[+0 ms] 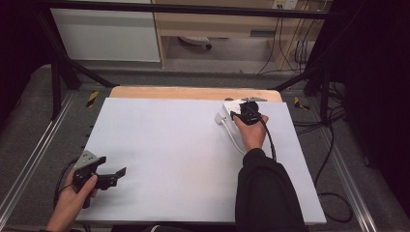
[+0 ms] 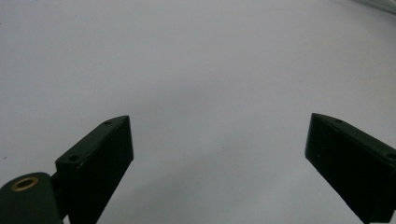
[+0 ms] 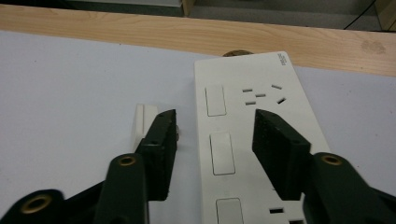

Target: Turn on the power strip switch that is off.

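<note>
Right tool over the power strip, left tool idle at the near left corner.

High view: white power strip (image 1: 231, 110) lies at the far right of the white tabletop (image 1: 183, 159), near the wooden edge (image 1: 193, 93); its white cord (image 1: 235, 141) runs back toward the person beside the right hand (image 1: 252, 131). Right tool (image 1: 247, 112) sits on top of the strip. Left tool (image 1: 113, 176) rests low at the near left, well apart from the strip.
Left gripper view: left tool (image 2: 219, 154) jaws spread wide, bare tabletop (image 2: 201, 70) between them.
Right gripper view: right tool (image 3: 214, 140) jaws part open, straddling the power strip (image 3: 252, 93) without pinching it; right jaw over the strip's face, left jaw off its left edge just beside a small white block (image 3: 143, 120).
</note>
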